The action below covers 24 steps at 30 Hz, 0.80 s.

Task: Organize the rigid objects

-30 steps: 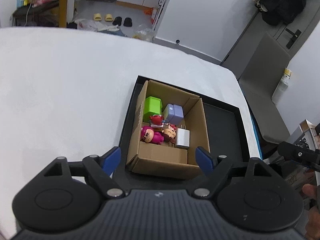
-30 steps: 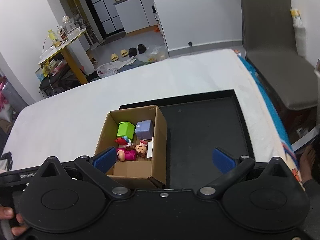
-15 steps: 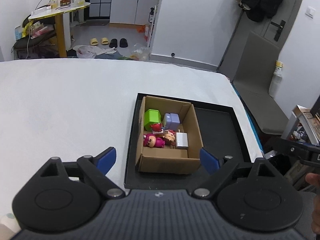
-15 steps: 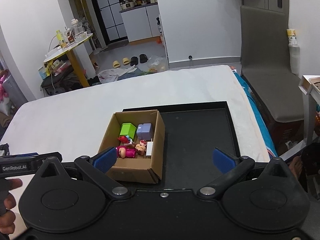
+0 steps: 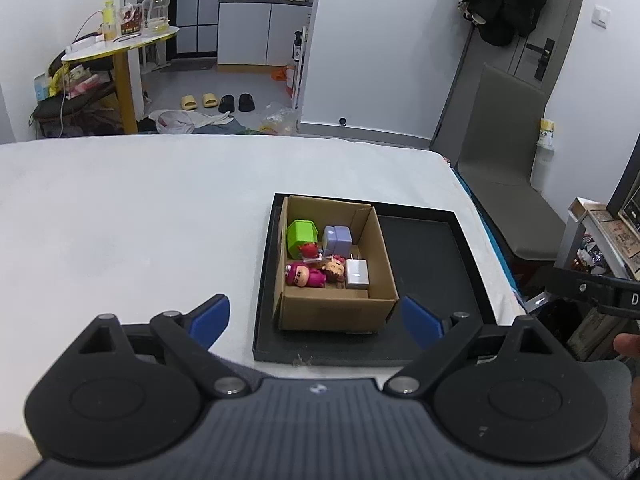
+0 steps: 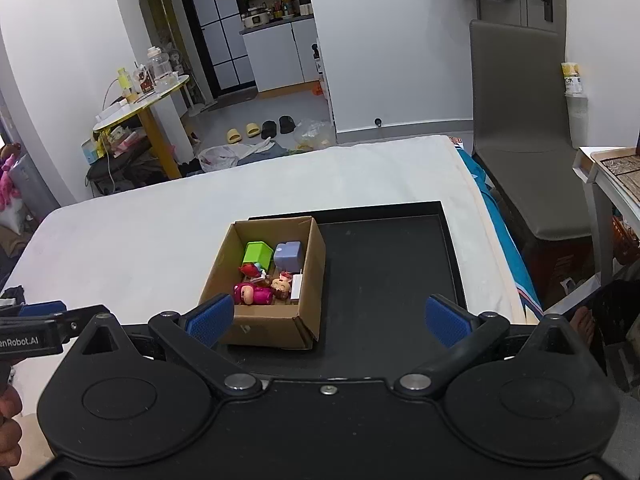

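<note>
— White cloth covers the table (image 5: 132, 216), with a kitchen doorway and slippers (image 5: 198, 101) on the floor in the upper part of the frame. What sits on it?

— A black tray (image 5: 432, 264) at centre right of the left wrist view, and in its left half an open cardboard box (image 5: 332, 312).

— And inside the box?

— A green block (image 5: 301, 236) and a lilac block (image 5: 337, 239) at the far end. Nearer lie a small red figure (image 5: 310, 249), a magenta doll (image 5: 301, 276), a brown-haired doll (image 5: 334, 270) and a white USB charger (image 5: 357, 273), packed close together. The right half of the tray is bare black.

— The grippers?

— The left gripper (image 5: 316, 322) hangs at the bottom of its frame, blue pads spread wide, nothing between them; the box shows in the gap. The right gripper (image 6: 328, 318) is likewise spread wide and holds nothing, its left pad (image 6: 210, 318) overlapping the box's near left corner in the picture.

— Anything else?

— A grey chair (image 6: 520, 152) stands past the table's right edge.
</note>
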{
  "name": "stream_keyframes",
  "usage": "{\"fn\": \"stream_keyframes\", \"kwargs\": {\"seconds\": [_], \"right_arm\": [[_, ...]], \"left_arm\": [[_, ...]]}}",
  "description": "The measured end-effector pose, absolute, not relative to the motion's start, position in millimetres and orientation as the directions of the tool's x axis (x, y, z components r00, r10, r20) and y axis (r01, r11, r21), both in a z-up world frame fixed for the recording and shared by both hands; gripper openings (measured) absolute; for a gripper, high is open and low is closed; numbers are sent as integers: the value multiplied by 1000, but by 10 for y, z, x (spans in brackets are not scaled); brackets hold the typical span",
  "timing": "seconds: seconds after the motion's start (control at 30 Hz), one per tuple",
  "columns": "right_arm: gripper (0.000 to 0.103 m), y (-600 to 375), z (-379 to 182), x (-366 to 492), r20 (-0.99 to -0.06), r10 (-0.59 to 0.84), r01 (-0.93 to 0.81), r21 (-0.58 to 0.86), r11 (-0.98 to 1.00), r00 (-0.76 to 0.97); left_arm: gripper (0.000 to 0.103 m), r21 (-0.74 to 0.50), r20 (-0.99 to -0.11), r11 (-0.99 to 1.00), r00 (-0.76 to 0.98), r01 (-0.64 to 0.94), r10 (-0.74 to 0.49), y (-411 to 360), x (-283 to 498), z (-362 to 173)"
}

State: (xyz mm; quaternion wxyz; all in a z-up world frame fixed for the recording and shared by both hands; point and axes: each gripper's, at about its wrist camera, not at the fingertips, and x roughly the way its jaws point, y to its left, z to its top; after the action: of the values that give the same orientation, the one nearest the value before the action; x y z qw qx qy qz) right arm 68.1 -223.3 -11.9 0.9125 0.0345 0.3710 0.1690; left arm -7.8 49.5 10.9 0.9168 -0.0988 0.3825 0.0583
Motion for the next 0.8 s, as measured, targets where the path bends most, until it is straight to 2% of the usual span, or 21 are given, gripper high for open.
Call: {"fn": "stream_keyframes", "kwargs": {"seconds": [0.43, 0.8], "right_arm": [[103, -2371, -37, 442, -634, 374, -314, 210, 926, 678], [103, -2271, -151, 420, -661, 366, -325, 191, 926, 655]], "left_arm": [[93, -101, -706, 979, 706, -175, 54, 388, -280, 150], [93, -96, -732, 979, 680, -181, 54, 399, -259, -19]]}}
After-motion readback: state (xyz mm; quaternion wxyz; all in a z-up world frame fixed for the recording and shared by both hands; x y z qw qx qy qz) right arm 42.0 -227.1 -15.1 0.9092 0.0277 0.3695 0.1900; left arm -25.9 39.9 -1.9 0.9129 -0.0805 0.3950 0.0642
